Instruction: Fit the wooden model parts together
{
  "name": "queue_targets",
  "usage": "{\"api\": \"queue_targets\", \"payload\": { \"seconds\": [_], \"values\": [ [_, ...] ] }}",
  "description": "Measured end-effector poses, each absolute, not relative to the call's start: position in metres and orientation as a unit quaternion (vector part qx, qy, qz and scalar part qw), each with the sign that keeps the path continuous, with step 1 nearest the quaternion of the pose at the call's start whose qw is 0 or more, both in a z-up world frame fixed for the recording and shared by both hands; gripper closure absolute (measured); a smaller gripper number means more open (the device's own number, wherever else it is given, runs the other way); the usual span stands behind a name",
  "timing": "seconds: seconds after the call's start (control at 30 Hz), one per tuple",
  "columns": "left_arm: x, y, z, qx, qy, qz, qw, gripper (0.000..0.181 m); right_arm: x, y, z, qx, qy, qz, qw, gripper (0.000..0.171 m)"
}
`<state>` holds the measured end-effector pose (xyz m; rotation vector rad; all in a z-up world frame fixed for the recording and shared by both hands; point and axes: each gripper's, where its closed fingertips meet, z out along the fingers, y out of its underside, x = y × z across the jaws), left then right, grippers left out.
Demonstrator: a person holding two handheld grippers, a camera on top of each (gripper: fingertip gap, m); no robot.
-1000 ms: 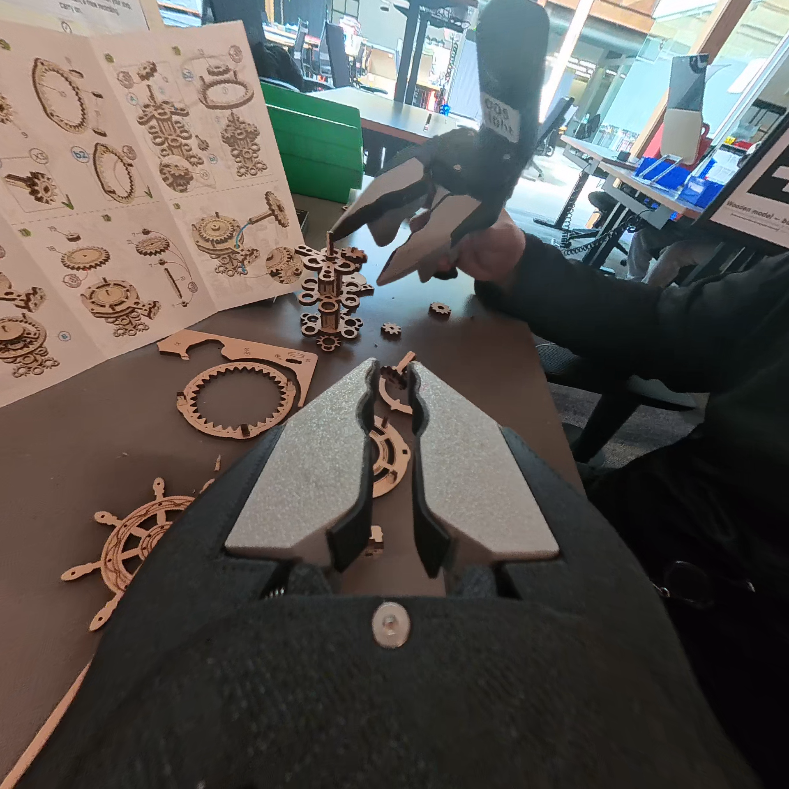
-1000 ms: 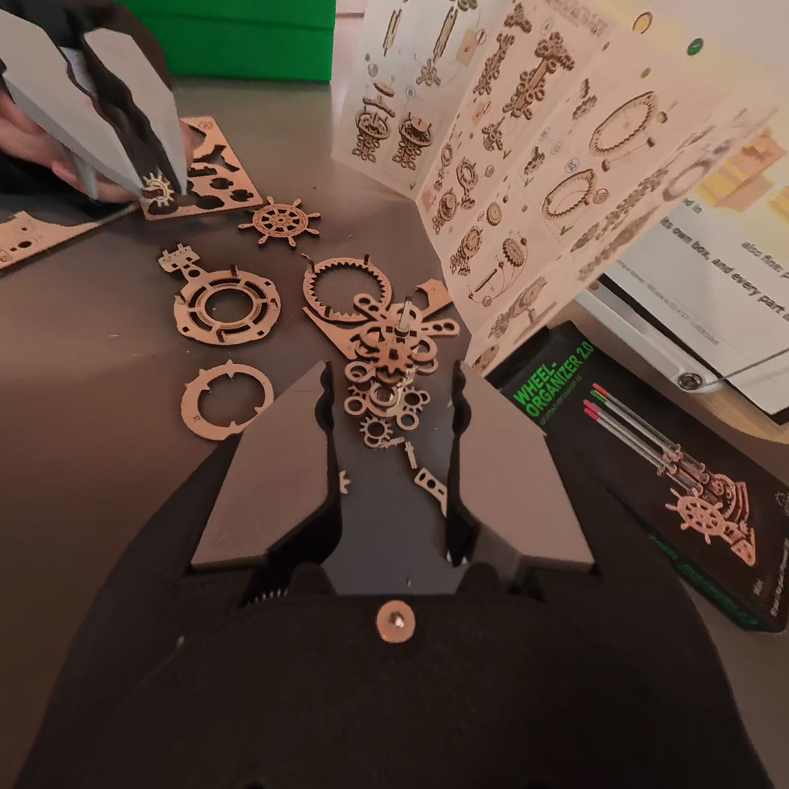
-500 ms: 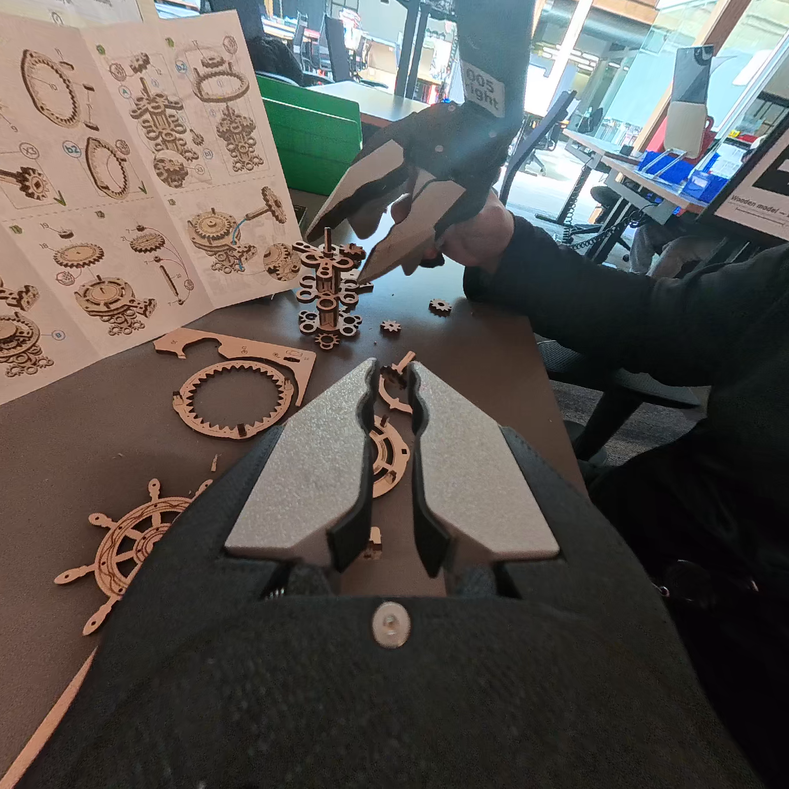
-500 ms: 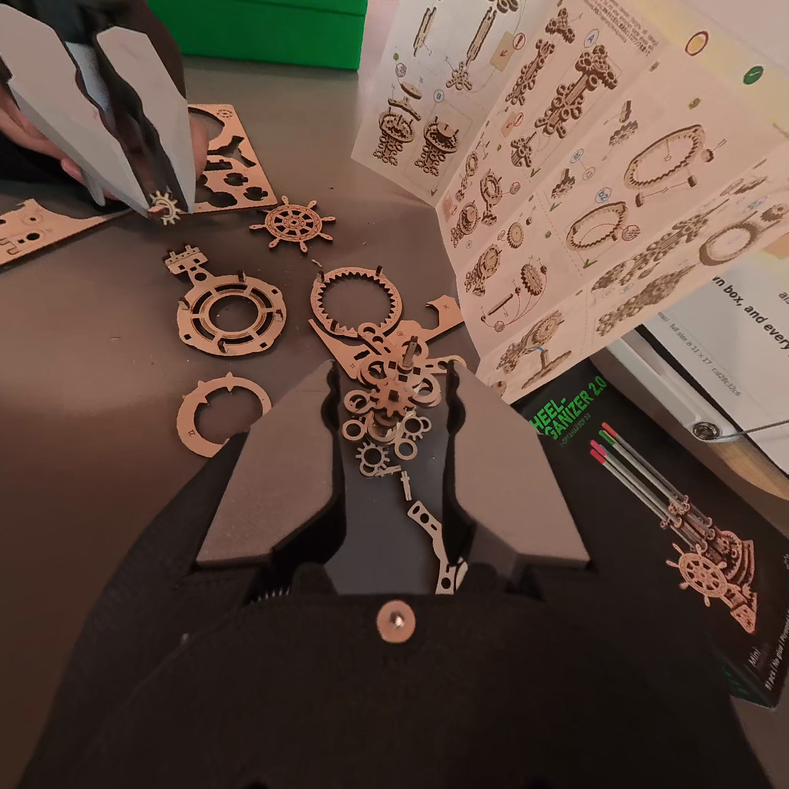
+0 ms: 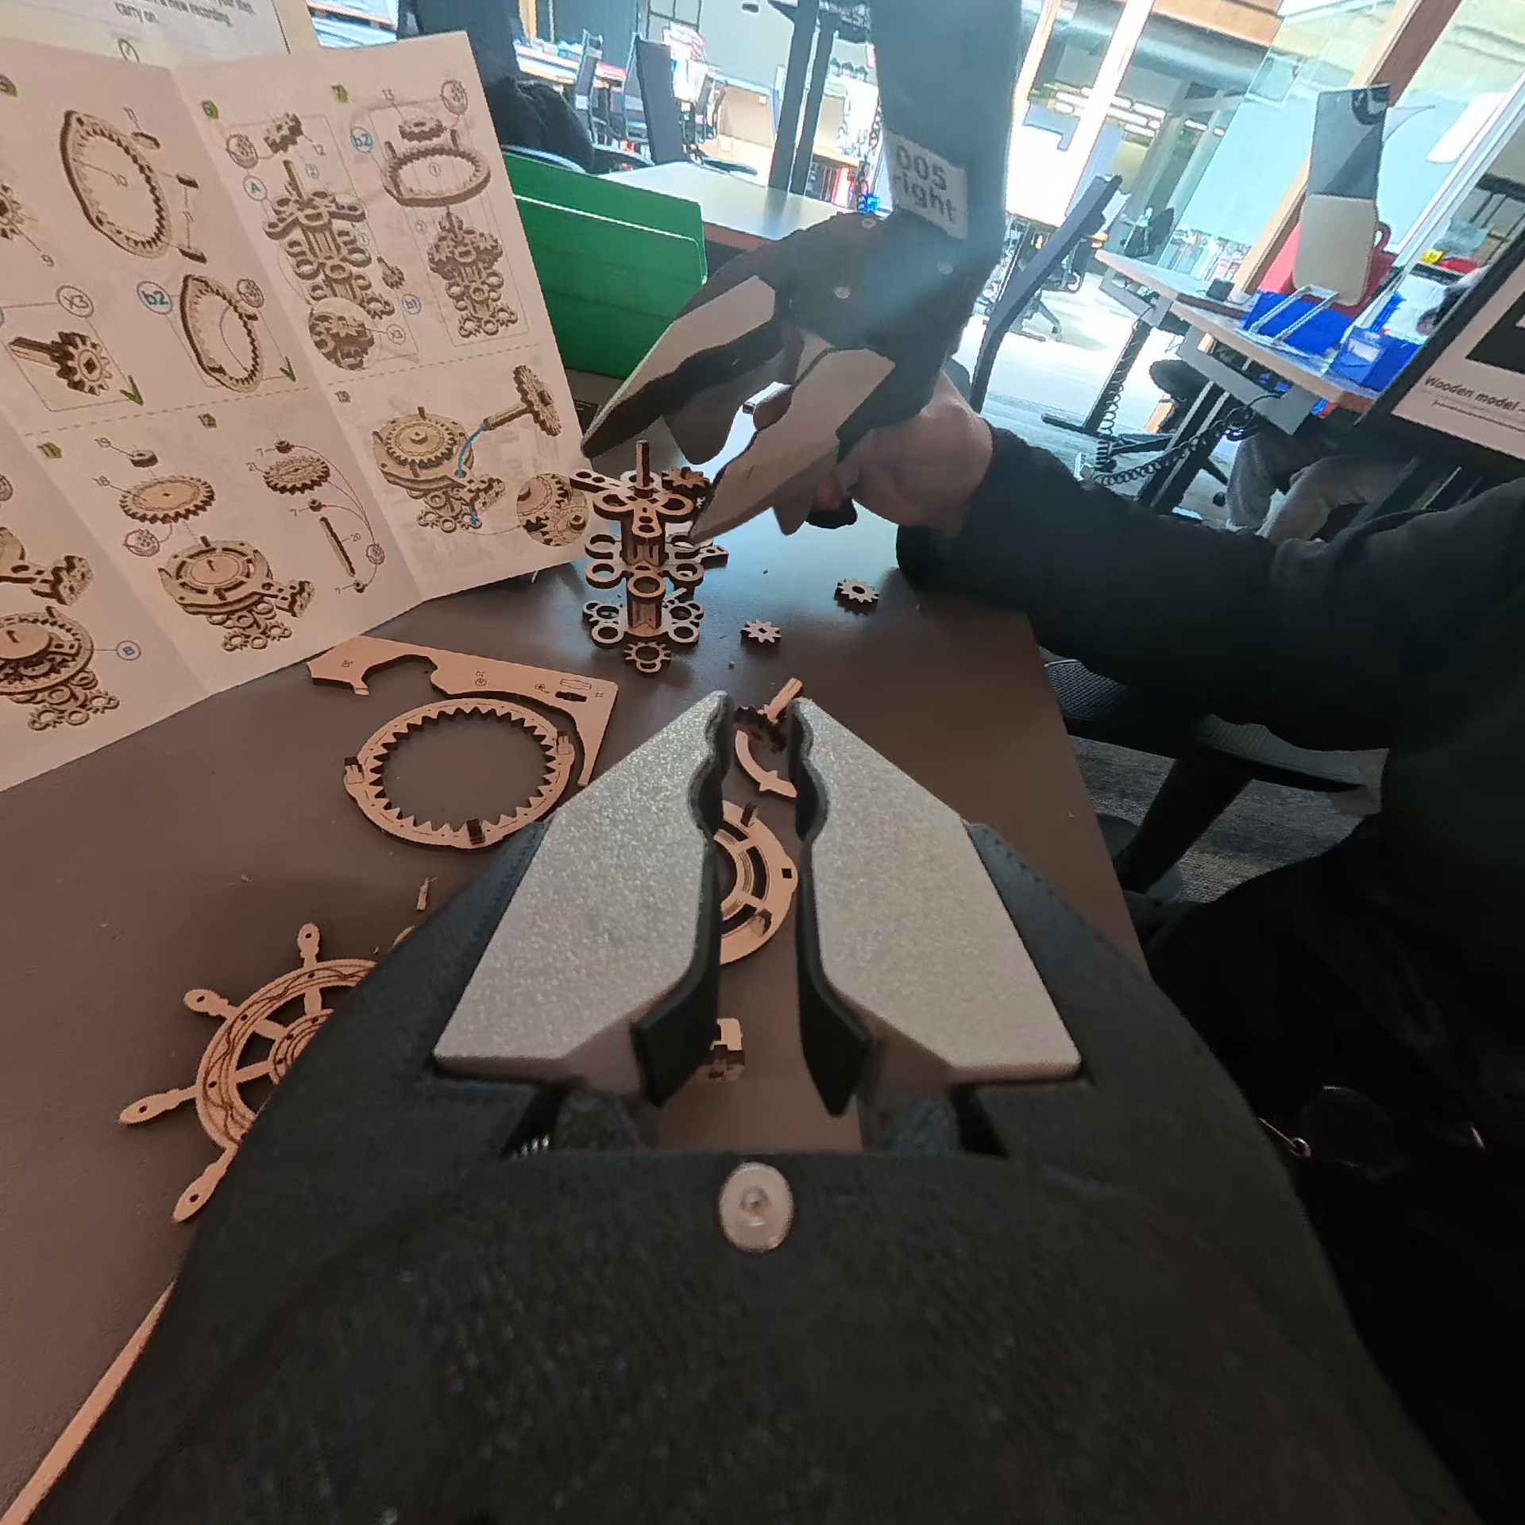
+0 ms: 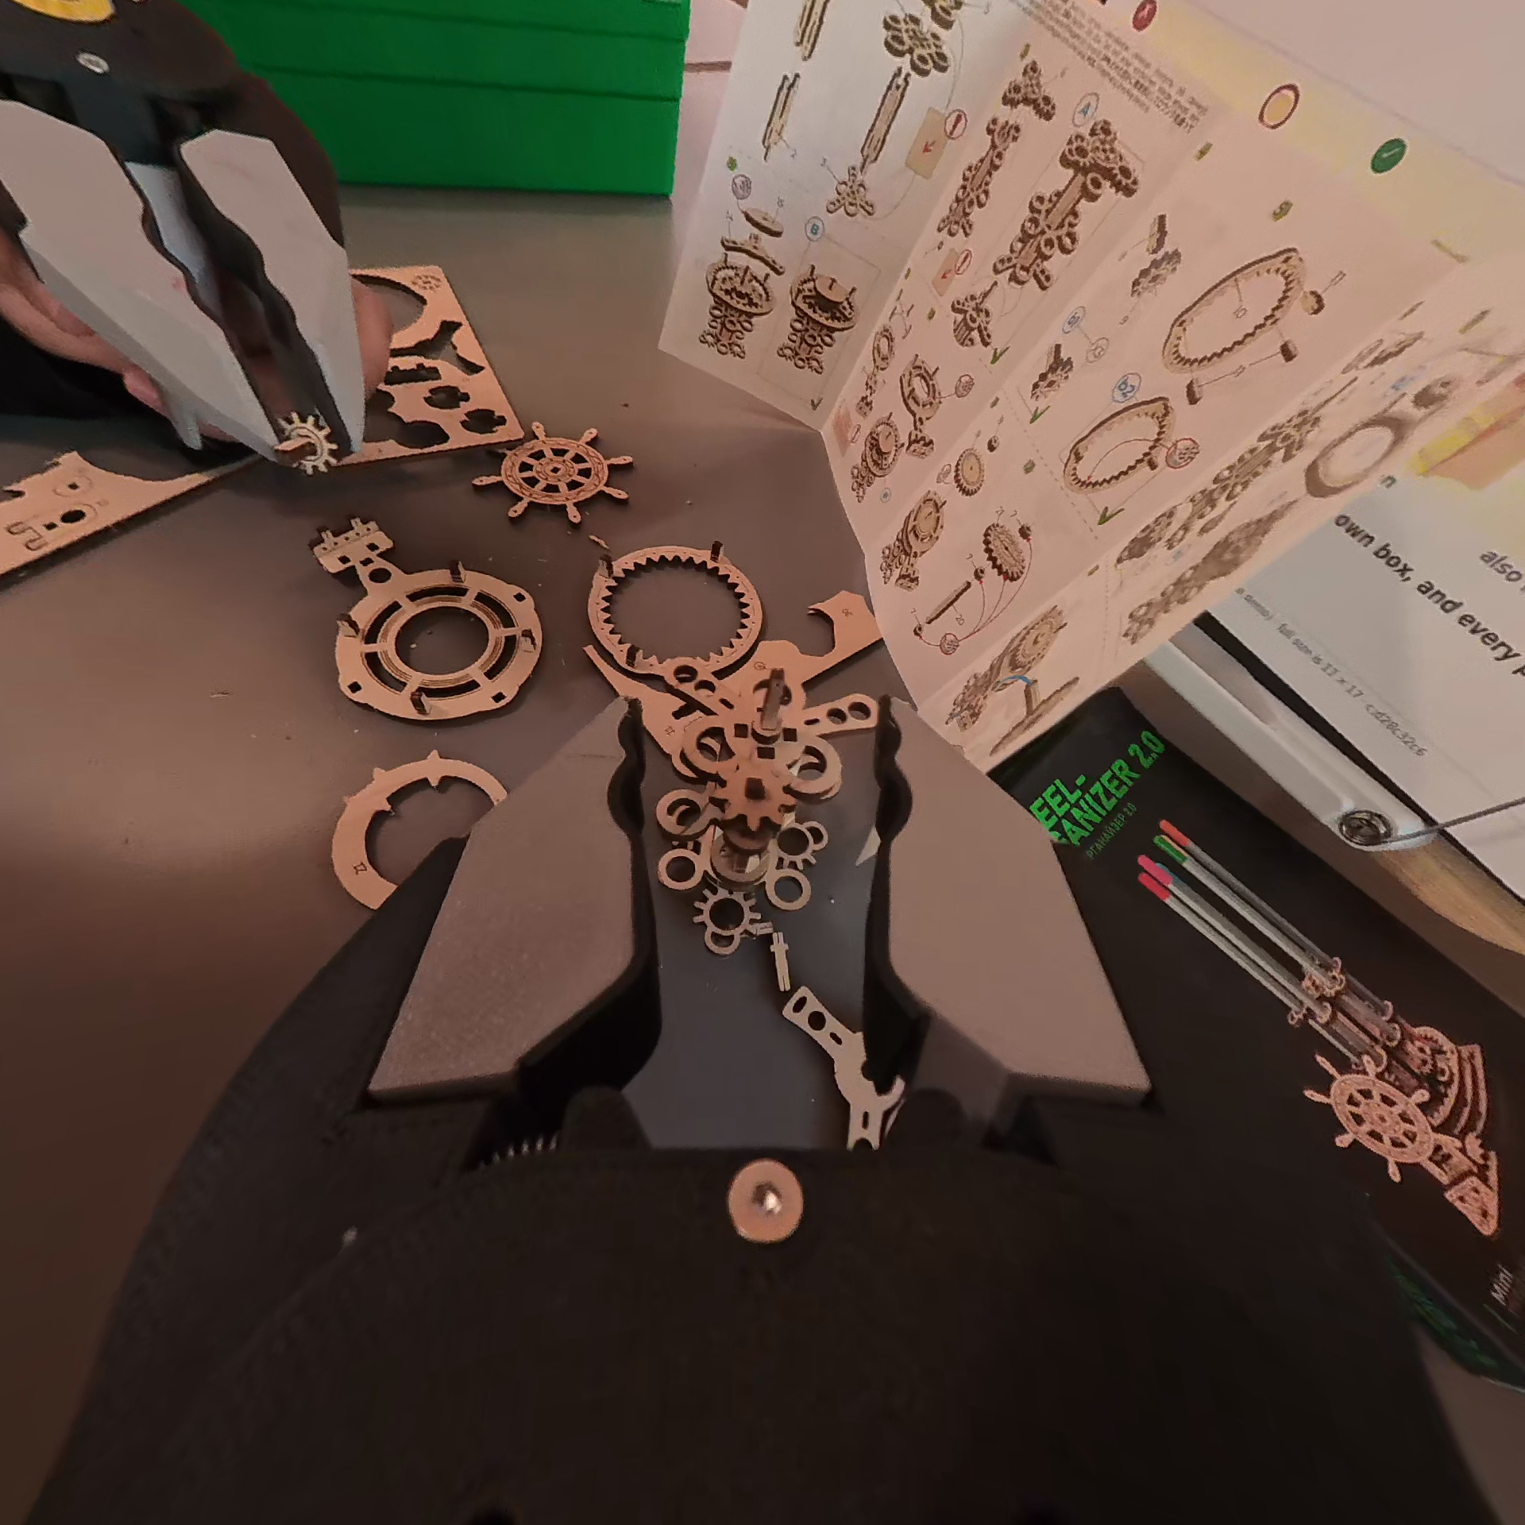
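My left gripper (image 6: 309, 441) pinches a small gear (image 6: 307, 439), my right gripper (image 6: 755, 726) gapes around the tower (image 6: 755, 792); thin, brittle wood, so I'd grip its core.

Open-plan office or lab workspace. Rows of desks (image 5: 710, 198) with swivel chairs (image 5: 660, 91), glass partitions (image 5: 1238, 165), coiled cables under a standing desk (image 5: 1172, 450), blue bins (image 5: 1287, 318). Nearest: dark work table (image 5: 165, 866), green crate (image 5: 611, 264), propped printed assembly sheet (image 5: 247, 330).

Tan wooden parts (image 6: 437, 644) (laser-cut rings, teeth), dark grey table (image 6: 165, 825); green box (image 6: 495, 99); black-and-grey claw (image 6: 755, 718)
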<state>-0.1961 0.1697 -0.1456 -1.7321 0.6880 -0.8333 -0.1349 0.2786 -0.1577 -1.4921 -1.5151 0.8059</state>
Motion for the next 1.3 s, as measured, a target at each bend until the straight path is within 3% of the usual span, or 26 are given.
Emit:
{"api": "queue_targets", "payload": {
  "seconds": [0.17,0.4,1.3],
  "values": [
    [-0.195,0.168,-0.146,-0.723,0.290,-0.349,0.521,0.172,-0.133,0.282,-0.164,-0.598,-0.606,0.324,0.413,0.116],
    [-0.192,0.167,-0.147,-0.723,0.293,-0.351,0.518,0.172,-0.133,0.282,-0.171,-0.593,-0.618,0.309,0.413,0.134],
    [-0.192,0.167,-0.146,-0.723,0.293,-0.350,0.519,0.172,-0.130,0.280,-0.164,-0.588,-0.604,0.322,0.431,0.134]
  ]
}}
